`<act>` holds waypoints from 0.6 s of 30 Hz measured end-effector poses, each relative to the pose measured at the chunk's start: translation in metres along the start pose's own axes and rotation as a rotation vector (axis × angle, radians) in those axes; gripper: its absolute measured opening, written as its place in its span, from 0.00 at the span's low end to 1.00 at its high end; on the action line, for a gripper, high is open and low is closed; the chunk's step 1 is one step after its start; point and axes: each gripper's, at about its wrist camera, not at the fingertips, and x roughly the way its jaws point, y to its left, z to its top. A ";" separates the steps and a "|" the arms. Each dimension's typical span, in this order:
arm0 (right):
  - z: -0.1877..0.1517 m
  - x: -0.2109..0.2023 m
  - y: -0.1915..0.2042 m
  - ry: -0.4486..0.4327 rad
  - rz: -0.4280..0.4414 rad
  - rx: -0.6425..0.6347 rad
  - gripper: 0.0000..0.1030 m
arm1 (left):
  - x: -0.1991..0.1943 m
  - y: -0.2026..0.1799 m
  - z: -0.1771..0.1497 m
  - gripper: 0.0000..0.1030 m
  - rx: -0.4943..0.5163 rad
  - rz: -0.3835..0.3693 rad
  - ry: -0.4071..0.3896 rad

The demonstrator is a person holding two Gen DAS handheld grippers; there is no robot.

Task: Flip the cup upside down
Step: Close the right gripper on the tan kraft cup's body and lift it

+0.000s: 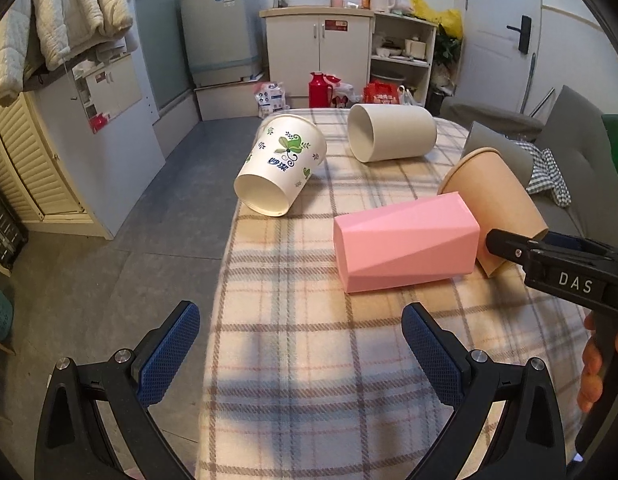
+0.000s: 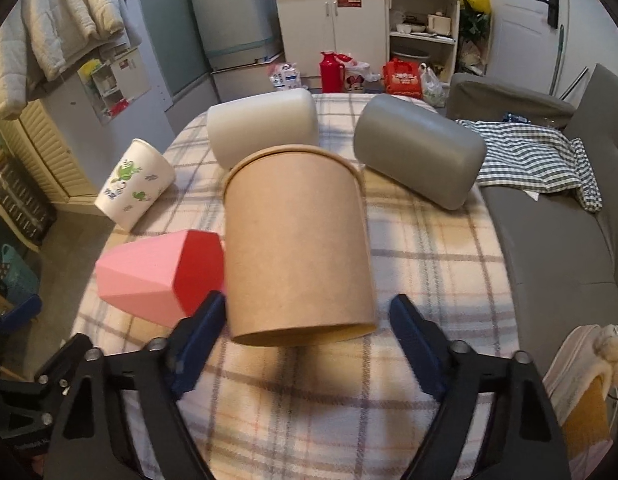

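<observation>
Several cups lie on their sides on the plaid tablecloth point(image 1: 301, 360). A brown paper cup point(image 2: 297, 240) lies with its base toward my right gripper point(image 2: 305, 320), whose open blue fingers straddle that end; touching or not, I cannot tell. It also shows in the left wrist view point(image 1: 497, 196). Beside it lie a pink faceted cup point(image 1: 405, 246) point(image 2: 149, 272), a white floral paper cup point(image 1: 281, 164) point(image 2: 135, 182), a cream cup point(image 1: 389, 132) point(image 2: 265, 128) and a grey cup point(image 2: 421, 150). My left gripper point(image 1: 301, 334) is open and empty, short of the pink cup.
The table's left edge drops to a grey floor point(image 1: 121, 264). A grey sofa point(image 2: 565, 248) with a checked cloth point(image 2: 537, 156) runs along the right. Cabinets point(image 1: 317, 48), a washing machine point(image 1: 221, 32) and red items stand beyond the far edge.
</observation>
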 end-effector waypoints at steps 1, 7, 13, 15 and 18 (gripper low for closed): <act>-0.001 -0.002 0.003 0.003 -0.011 -0.010 0.74 | -0.002 0.000 0.000 1.00 -0.008 -0.004 0.000; -0.020 -0.032 0.011 0.003 -0.043 -0.034 0.74 | -0.024 0.002 -0.003 1.00 -0.033 -0.014 -0.020; -0.052 -0.064 0.024 0.009 -0.048 -0.055 0.74 | -0.060 0.005 -0.017 1.00 -0.047 -0.014 -0.054; -0.066 -0.073 0.029 0.017 -0.046 -0.062 0.74 | -0.069 0.005 -0.021 1.00 -0.043 -0.011 -0.061; -0.084 -0.083 0.035 0.038 -0.048 -0.073 0.74 | -0.080 0.004 -0.026 1.00 -0.036 -0.008 -0.068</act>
